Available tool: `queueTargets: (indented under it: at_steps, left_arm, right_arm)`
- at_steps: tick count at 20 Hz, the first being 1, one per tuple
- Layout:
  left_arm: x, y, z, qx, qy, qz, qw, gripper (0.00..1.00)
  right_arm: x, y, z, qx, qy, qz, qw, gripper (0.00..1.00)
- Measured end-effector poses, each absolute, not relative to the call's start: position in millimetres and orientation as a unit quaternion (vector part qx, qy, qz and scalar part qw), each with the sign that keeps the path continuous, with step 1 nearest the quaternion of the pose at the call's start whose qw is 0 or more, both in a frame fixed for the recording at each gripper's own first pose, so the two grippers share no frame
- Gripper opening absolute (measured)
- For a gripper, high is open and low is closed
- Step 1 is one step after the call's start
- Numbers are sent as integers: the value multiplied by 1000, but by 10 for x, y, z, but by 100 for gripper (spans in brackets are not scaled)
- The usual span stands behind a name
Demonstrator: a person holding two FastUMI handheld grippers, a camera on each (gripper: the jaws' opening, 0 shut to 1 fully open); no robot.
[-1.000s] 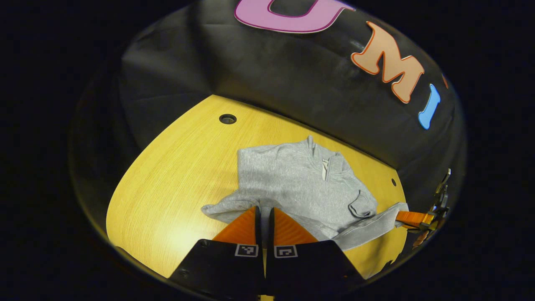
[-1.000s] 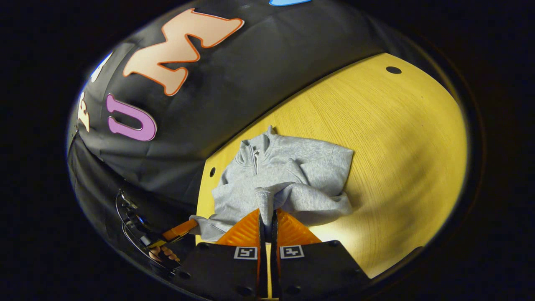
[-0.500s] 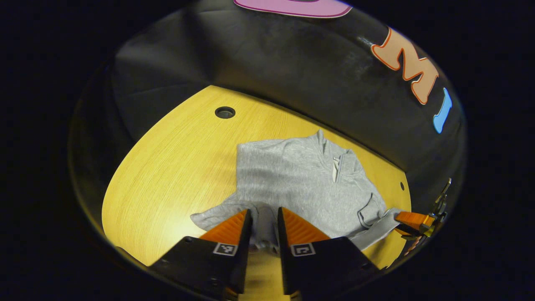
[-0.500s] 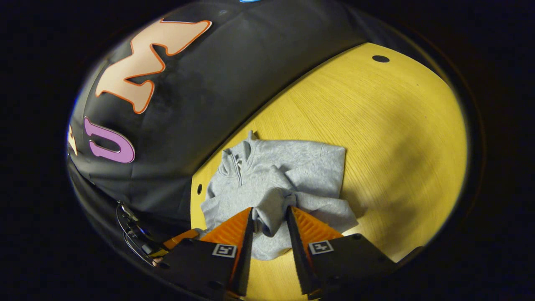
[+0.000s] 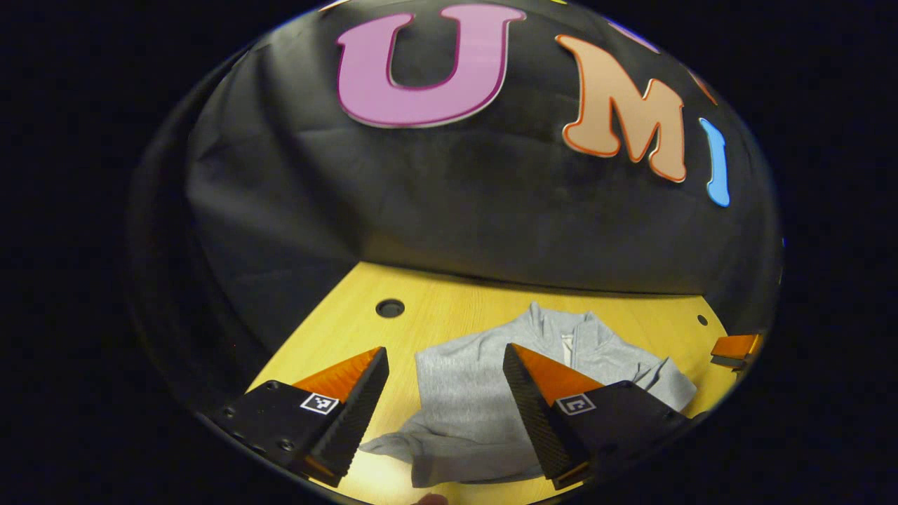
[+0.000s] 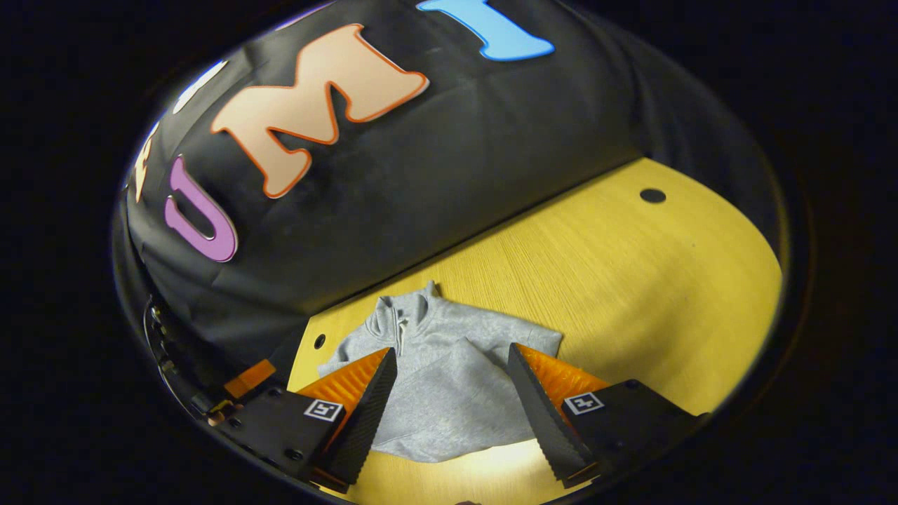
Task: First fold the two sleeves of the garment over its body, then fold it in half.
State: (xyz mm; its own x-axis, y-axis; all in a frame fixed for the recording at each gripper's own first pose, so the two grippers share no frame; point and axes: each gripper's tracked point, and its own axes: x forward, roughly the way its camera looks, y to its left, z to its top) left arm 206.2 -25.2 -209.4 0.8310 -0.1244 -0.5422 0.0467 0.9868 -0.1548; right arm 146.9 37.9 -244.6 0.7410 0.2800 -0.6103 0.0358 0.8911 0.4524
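A grey zip-neck sweatshirt point(image 5: 477, 400) lies flat on the yellow wooden table point(image 5: 351, 330), collar toward the booth wall, with both sleeves lying across its body. In the left gripper view a piece of cloth sticks out at its near left corner. My left gripper point(image 5: 444, 349) hovers open above the garment's near part, nothing between its fingers. My right gripper point(image 6: 451, 349) is open too, above the sweatshirt point(image 6: 442, 386), holding nothing. Each gripper shows at the edge of the other's view: the right gripper point(image 5: 733, 347) and the left gripper point(image 6: 249, 379).
The table point(image 6: 631, 280) has a round cable hole point(image 5: 389, 307) at the garment's left and another cable hole point(image 6: 652, 196) at the far right, plus a small hole point(image 6: 320, 341) by the collar. The black cloth wall rises right behind the table's far edge.
Both grippers have opened, let go of the sleeves and drawn back and up. The sleeves now rest on the garment's body.
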Motion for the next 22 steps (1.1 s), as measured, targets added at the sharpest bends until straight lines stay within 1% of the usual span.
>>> queueTargets:
  at_steps: [1,2,5,6,7,10,13,15,19,22]
  left_arm:
    - [2047,-251,-1944,-60,268,-44,961,96]
    - [2008,-250,-1812,-53,248,-43,966,95]
    - [1851,-264,-1398,-46,182,-37,982,95]
    - [1750,-231,-1294,-43,165,-35,985,95]
    - [1665,-221,-1191,-39,151,-35,987,95]
    - [1399,-238,-1067,-40,143,-37,988,95]
    - [1221,-223,-984,-37,134,-32,990,94]
    - [1175,-233,-984,-30,132,-31,990,94]
    - [1174,-230,-1002,-25,135,-34,990,94]
    - [1141,-238,-983,-15,134,-34,990,94]
  right_arm:
    - [1442,351,-2334,208,335,68,916,94]
    - [1404,307,-2213,187,315,68,928,98]
    - [1236,197,-1769,124,246,73,959,98]
    - [1161,197,-1633,105,225,78,965,94]
    - [1103,212,-1532,87,205,81,972,98]
    - [934,156,-1222,41,148,76,985,98]
    - [790,205,-989,35,112,86,989,98]
    - [755,208,-959,31,105,90,990,98]
    - [791,186,-1006,31,105,77,991,99]
    - [812,130,-924,36,94,72,992,98]
